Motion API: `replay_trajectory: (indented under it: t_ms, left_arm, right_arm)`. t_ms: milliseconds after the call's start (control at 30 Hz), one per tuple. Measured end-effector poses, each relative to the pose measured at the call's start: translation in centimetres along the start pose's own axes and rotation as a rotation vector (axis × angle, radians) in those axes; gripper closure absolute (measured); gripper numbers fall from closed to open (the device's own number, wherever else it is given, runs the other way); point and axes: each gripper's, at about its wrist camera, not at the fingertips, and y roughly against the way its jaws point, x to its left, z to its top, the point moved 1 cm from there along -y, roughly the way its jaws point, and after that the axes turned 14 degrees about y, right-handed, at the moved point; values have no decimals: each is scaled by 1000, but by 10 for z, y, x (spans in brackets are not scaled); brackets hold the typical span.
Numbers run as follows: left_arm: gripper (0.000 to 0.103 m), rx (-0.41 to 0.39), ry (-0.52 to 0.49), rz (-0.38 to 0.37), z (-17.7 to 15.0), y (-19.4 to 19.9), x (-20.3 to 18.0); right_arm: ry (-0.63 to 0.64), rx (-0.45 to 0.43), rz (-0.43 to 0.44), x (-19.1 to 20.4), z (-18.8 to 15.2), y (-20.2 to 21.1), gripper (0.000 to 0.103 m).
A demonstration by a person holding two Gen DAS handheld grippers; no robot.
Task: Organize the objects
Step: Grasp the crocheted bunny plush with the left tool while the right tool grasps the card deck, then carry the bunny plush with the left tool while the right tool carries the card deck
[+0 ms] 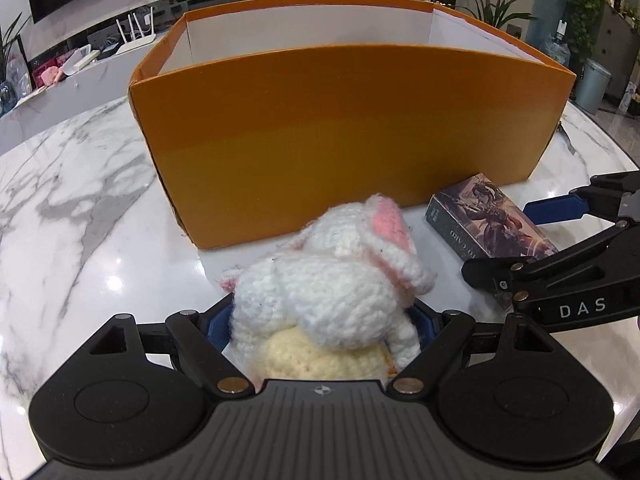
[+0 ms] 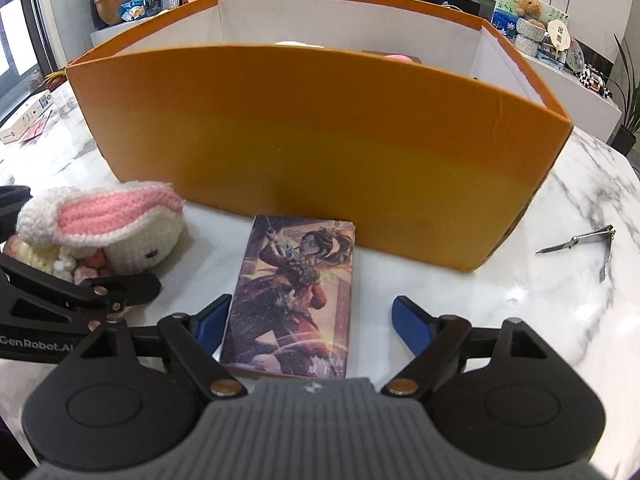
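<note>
A white crocheted bunny [image 1: 332, 280] with pink ears lies on the marble table in front of the orange box [image 1: 340, 128]. My left gripper [image 1: 324, 320] is closed around the bunny's body, its blue pads against both sides. A card box [image 2: 296, 296] with a painted figure lies flat before the orange box [image 2: 320, 140]. My right gripper [image 2: 310, 324] is open, its blue pads on either side of the card box, with a gap on the right side. The bunny [image 2: 104, 228] and the left gripper show at the left of the right wrist view. The card box [image 1: 484, 220] also shows in the left wrist view.
Nail clippers [image 2: 584, 244] lie on the marble table [image 2: 560, 300] to the right of the orange box. Something pink and something pale show inside the box, mostly hidden. Shelves with plants, a router and ornaments stand behind.
</note>
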Motion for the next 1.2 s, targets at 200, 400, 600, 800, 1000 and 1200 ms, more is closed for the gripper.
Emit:
replay_trajectory:
  t_ms: [200, 400, 600, 800, 1000, 1200]
  left_arm:
    - [5, -4, -2, 3, -1, 0, 0]
    - [11, 15, -5, -6, 2, 1, 0]
    - [15, 27, -21, -17, 3, 2, 0]
    - [17, 28, -9, -22, 5, 3, -2]
    - [18, 35, 14, -32, 6, 4, 1]
    - [19, 27, 26, -41, 7, 11, 3]
  right_arm:
    - [1, -5, -3, -2, -5, -2, 17]
    - [0, -3, -2, -1, -6, -1, 17]
    - [3, -15, -1, -4, -1, 1, 40]
    - [-7, -15, 6, -6, -3, 1, 41]
    - [-17, -19, 17, -6, -8, 3, 41]
    - [-25, -28, 45, -5, -11, 9, 42]
